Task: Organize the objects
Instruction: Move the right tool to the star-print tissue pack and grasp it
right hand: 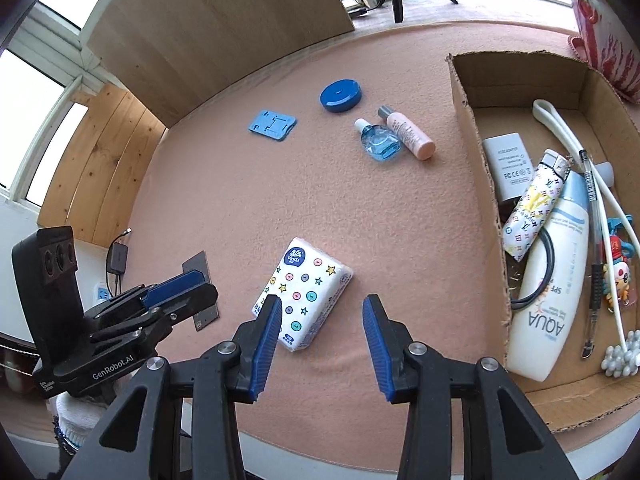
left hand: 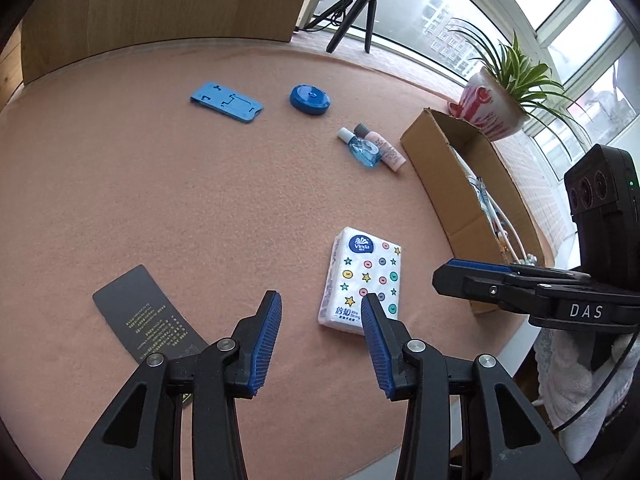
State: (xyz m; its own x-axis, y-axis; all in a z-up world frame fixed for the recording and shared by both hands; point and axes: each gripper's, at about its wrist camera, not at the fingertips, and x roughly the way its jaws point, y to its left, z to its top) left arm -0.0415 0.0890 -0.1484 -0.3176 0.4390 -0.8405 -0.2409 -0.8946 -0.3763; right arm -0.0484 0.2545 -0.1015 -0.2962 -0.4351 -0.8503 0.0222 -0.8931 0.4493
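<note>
A Vinda tissue pack (left hand: 362, 280) (right hand: 306, 292) lies on the pink mat near the front. My left gripper (left hand: 321, 300) is open and empty, just left of and before the pack. My right gripper (right hand: 322, 304) is open and empty, its left finger at the pack's near edge. Farther back lie a blue bottle (left hand: 362, 150) (right hand: 378, 142), a pink bottle (left hand: 384, 148) (right hand: 410, 134), a blue round case (left hand: 310, 99) (right hand: 340, 96) and a blue phone stand (left hand: 226, 102) (right hand: 273, 124). A cardboard box (left hand: 440, 160) (right hand: 476, 152) stands at the right.
The box holds a white AQUA bottle (right hand: 554, 280), a patterned lighter (right hand: 534, 204), a white charger (right hand: 508, 164), a pen, cables and a keychain. A black card (left hand: 146, 316) lies at the left front. A potted plant (left hand: 492, 104) stands behind the box. A wooden panel (left hand: 160, 8) backs the mat.
</note>
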